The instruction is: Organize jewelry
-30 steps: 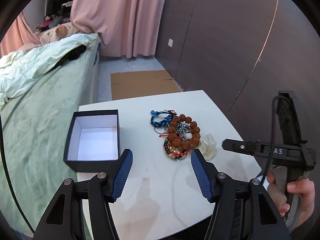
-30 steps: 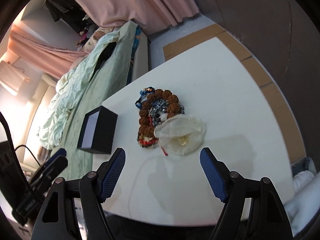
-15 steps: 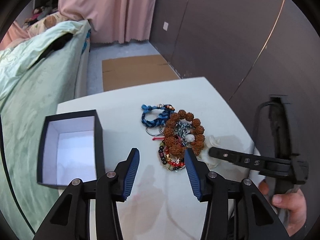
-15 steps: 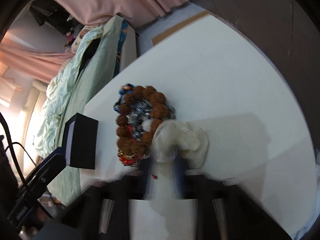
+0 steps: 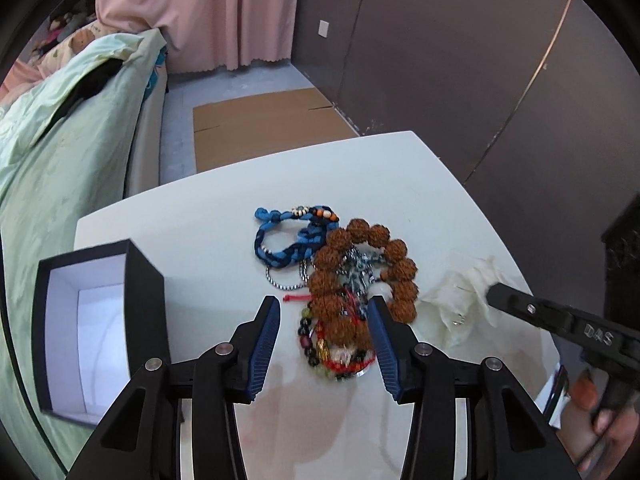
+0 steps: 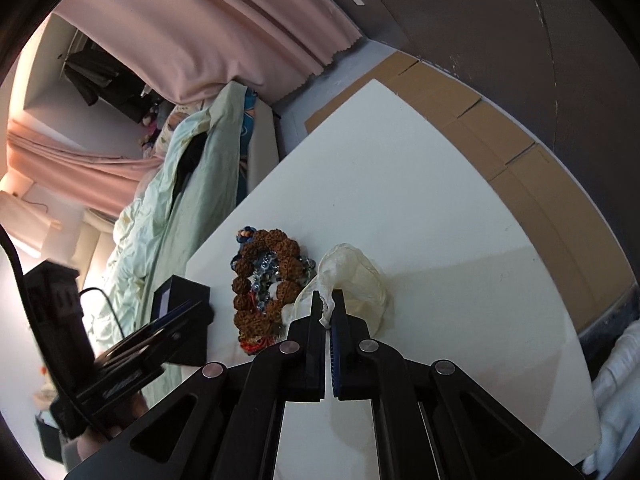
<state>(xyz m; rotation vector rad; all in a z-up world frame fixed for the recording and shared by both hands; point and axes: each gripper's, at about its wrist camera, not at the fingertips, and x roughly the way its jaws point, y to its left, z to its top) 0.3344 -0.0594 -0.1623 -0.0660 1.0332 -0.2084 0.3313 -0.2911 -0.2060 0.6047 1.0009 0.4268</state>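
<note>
White table (image 5: 224,248), knobbly brown bead bracelet (image 5: 362,276).

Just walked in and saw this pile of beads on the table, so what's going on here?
A person with two handheld grippers is sorting jewelry. The right gripper is shut on a sheer white pouch beside the tangled pile. The left gripper is open, its fingers straddling the brown bead bracelet. The open black box to the left looks empty.

On the tabletop (image 5: 400,168), the jewelry pile (image 5: 344,284) sits centre; open box (image 5: 100,320) to its left, pouch (image 5: 460,300) just right, bed (image 5: 60,160) beyond the box.
</note>
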